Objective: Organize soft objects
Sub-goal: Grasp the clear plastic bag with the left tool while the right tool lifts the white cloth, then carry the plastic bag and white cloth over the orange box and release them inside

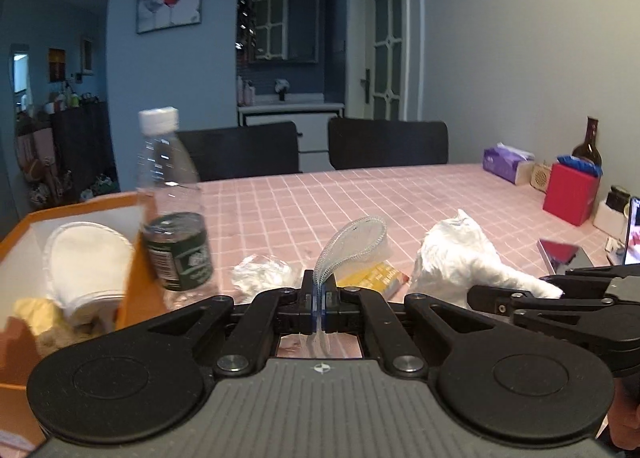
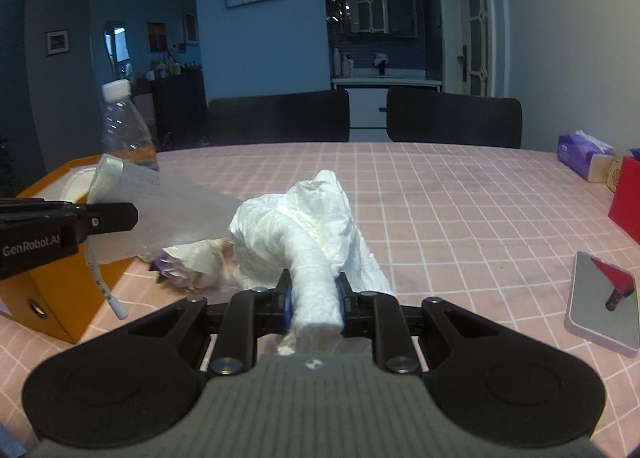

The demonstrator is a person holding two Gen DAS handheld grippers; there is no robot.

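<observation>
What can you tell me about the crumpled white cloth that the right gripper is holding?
The crumpled white cloth looks soft and wrinkly, like thin fabric or paper towel. One end is twisted into a thick roll, and the right gripper has its jaws squeezed on that roll. The rest spreads out in a bunched heap ahead of the jaws, with a peak sticking up, over the pink checked tablecloth. Its left edge lies by a crumpled whitish and purple wrapper. Whether the heap rests on the table cannot be told.
</observation>
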